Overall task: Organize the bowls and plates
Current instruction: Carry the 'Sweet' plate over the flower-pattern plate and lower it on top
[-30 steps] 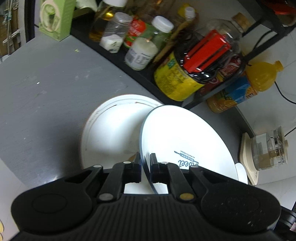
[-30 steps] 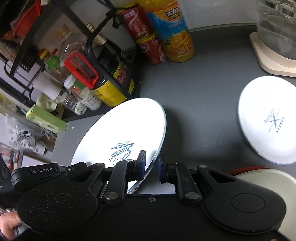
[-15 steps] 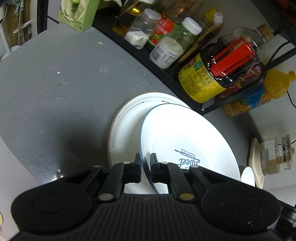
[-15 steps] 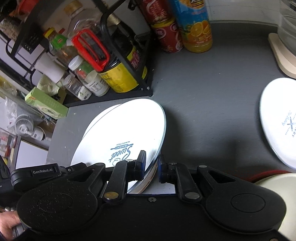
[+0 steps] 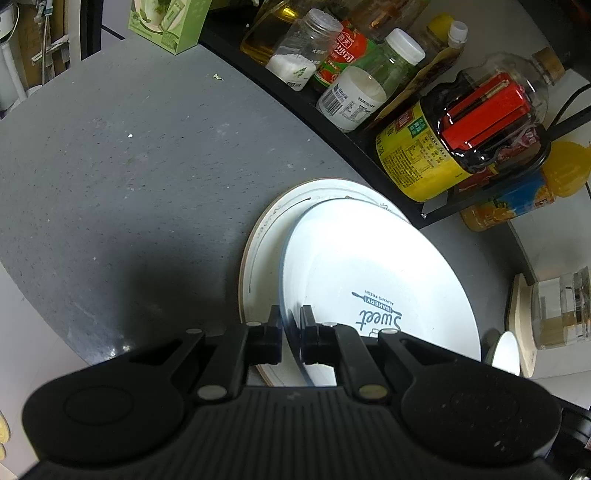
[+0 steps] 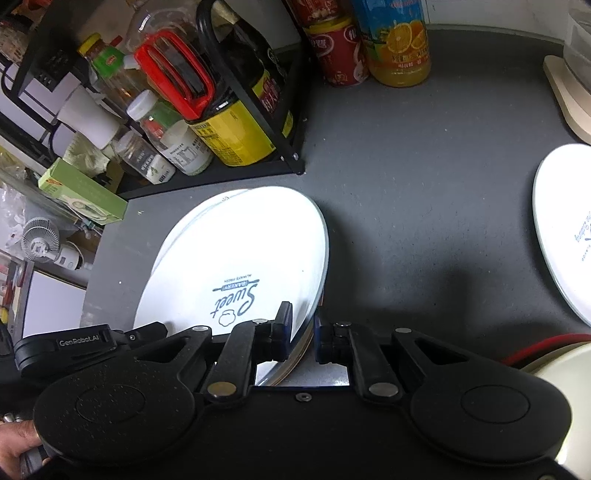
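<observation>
The left tongs [image 5: 291,334] are closed on the near rim of a white plate [image 5: 369,273] with blue "Sweet Bakery" print. The right tongs [image 6: 302,338] grip the same plate on its other side; the rim sits between their two fingers. The plate is tilted, and it hangs over a bigger white plate [image 5: 266,236] with a brown rim that lies flat on the grey counter [image 5: 129,166]. Whether the two plates touch, I cannot tell.

A second printed plate [image 6: 561,229] lies flat on the counter, well apart, at the right edge of the right wrist view. Behind the plates stands a black rack [image 6: 291,122] with jars and bottles: a big bottle with a yellow label and red handle [image 5: 454,147], a white jar [image 5: 351,96], a shaker with white powder [image 5: 299,55]. Beside the rack stand an orange juice bottle [image 6: 399,40] and a red can [image 6: 336,51]. A green box [image 5: 166,22] is at the far end of the counter. A person's hand [image 6: 16,443] shows at the lower left corner of the right wrist view.
</observation>
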Available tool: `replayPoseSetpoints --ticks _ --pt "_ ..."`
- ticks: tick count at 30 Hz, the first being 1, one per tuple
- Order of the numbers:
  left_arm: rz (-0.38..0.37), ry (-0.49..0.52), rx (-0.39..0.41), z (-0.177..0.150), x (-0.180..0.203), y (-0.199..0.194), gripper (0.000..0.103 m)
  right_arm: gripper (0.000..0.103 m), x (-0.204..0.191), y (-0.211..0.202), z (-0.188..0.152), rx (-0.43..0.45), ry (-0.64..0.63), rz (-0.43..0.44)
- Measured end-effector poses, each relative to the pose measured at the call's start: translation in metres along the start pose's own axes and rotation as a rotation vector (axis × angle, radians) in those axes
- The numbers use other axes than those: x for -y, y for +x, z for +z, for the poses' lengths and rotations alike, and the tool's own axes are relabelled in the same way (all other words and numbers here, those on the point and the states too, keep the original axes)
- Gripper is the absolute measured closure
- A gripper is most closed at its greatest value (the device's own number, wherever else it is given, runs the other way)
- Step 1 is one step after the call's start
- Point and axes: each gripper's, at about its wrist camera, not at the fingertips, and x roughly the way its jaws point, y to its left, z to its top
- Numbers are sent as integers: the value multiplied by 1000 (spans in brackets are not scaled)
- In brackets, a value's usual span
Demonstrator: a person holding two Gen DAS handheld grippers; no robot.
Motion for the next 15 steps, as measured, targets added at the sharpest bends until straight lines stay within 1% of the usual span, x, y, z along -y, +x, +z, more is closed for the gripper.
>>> replayPoseSetpoints --ticks 6,15 --pt "9 -15 -39 0 -3 8 95 94 3 9 -4 -21 32 -27" --pt "25 9 -75 3 -1 11 94 95 5 14 -5 -19 60 -41"
